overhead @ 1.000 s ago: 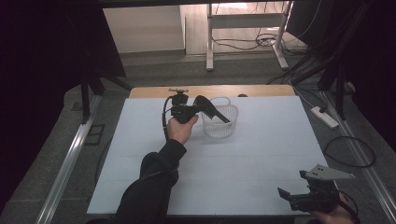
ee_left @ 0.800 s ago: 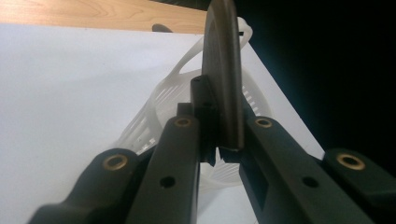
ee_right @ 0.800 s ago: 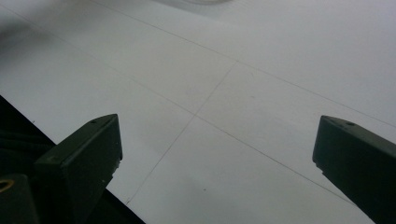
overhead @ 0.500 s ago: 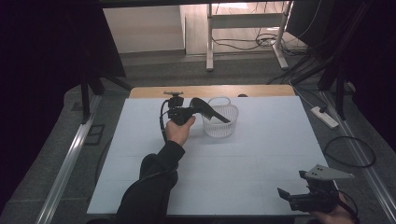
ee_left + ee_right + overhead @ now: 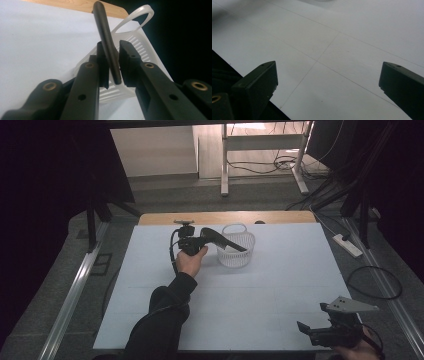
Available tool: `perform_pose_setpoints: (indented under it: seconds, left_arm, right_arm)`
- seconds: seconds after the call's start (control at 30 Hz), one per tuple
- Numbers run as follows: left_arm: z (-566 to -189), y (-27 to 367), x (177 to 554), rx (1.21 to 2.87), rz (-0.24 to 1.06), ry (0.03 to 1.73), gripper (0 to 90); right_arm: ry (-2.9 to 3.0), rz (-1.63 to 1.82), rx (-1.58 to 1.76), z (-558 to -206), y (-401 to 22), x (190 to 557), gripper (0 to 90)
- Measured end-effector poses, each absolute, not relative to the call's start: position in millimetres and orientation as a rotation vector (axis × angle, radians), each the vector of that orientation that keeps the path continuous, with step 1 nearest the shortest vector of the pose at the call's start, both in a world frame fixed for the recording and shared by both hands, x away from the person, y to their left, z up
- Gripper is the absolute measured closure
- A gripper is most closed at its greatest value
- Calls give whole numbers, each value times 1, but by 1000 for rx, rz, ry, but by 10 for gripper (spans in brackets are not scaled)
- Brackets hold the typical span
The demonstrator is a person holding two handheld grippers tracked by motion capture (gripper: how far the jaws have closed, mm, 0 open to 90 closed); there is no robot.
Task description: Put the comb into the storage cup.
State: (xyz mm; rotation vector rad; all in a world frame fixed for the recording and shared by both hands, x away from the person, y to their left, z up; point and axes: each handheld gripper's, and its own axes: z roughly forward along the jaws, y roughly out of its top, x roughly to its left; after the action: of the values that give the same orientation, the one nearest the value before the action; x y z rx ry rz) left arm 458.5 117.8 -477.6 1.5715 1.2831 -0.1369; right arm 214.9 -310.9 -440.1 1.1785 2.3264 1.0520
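Note:
My left gripper (image 5: 212,236) hangs level over the far middle of the white table, beside a white slotted basket (image 5: 237,255). A slim black rod (image 5: 235,245) sticks out from between its jaws and reaches over the basket's rim. In the left gripper view the rod (image 5: 102,25) stands between the fingertips of the left gripper (image 5: 111,47), with the basket (image 5: 140,40) behind. The jaws have just been opening; a thin gap shows beside the rod, which still rests between them. My right gripper (image 5: 307,330) stays at the near right table edge, and in its own view the right gripper (image 5: 327,75) is wide open over bare table.
A wooden strip (image 5: 225,217) runs along the table's far edge behind the basket. Cables and a power strip (image 5: 347,245) lie on the floor to the right. A metal rail (image 5: 75,290) borders the table's left side.

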Motion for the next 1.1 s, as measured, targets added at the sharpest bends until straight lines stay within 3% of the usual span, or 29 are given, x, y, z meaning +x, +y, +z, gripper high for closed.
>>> perform_pose_setpoints:
  seconds: [0.2,0.73,1.1]
  left_arm:
    - [-476,119,458,1573,-138,1284,700]
    - [-479,121,460,1582,-156,1296,664]
    - [-474,124,458,1624,-101,1284,600]
  right_arm:
    - [2327,1051,1179,-440,-311,215,27]
    - [2329,1049,1177,-440,-311,215,27]
    - [2332,1048,1176,-440,-310,215,27]
